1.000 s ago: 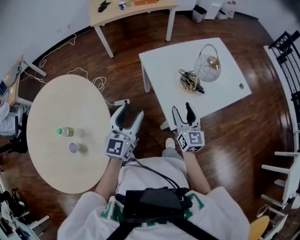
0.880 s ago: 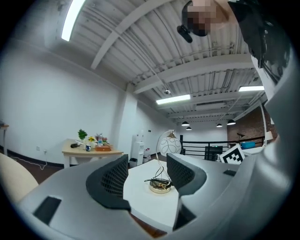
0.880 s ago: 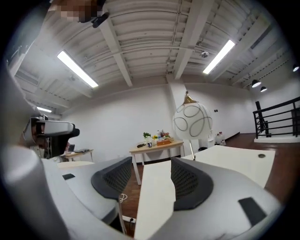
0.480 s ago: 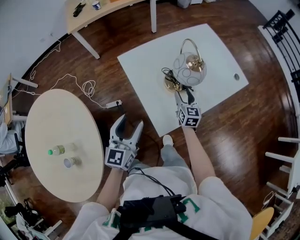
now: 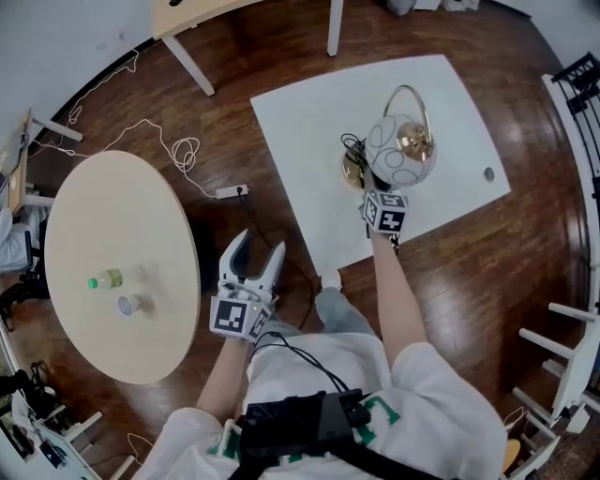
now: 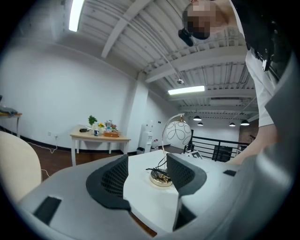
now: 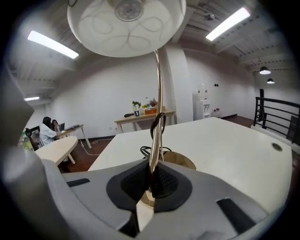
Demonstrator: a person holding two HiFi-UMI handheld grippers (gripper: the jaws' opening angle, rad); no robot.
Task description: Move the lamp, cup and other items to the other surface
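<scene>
The lamp point(image 5: 400, 150) stands on the white square table point(image 5: 309, 112); it has a white globe shade, a thin gold stem and a gold base point(image 5: 354, 172) with a black cord coiled on it. My right gripper point(image 5: 376, 185) has just been closing and now is shut on the stem point(image 7: 157, 93) low down, just above the base point(image 7: 183, 161). My left gripper point(image 5: 255, 247) hangs open and empty over the floor between the two tables, and the lamp point(image 6: 178, 131) shows beyond its jaws. A bottle point(image 5: 105, 279) and a cup point(image 5: 129, 304) are on the round beige table point(image 5: 112, 206).
A power strip with a white cable point(image 5: 230, 192) lies on the wooden floor between the tables. A wooden table point(image 5: 187, 14) stands at the back. Black railing point(image 5: 581, 84) runs along the right. A small dark spot point(image 5: 487, 173) marks the white table's right edge.
My right gripper has reached forward over the white table to the lamp and closed on its stem. My left gripper has sunk a little and stays open.
</scene>
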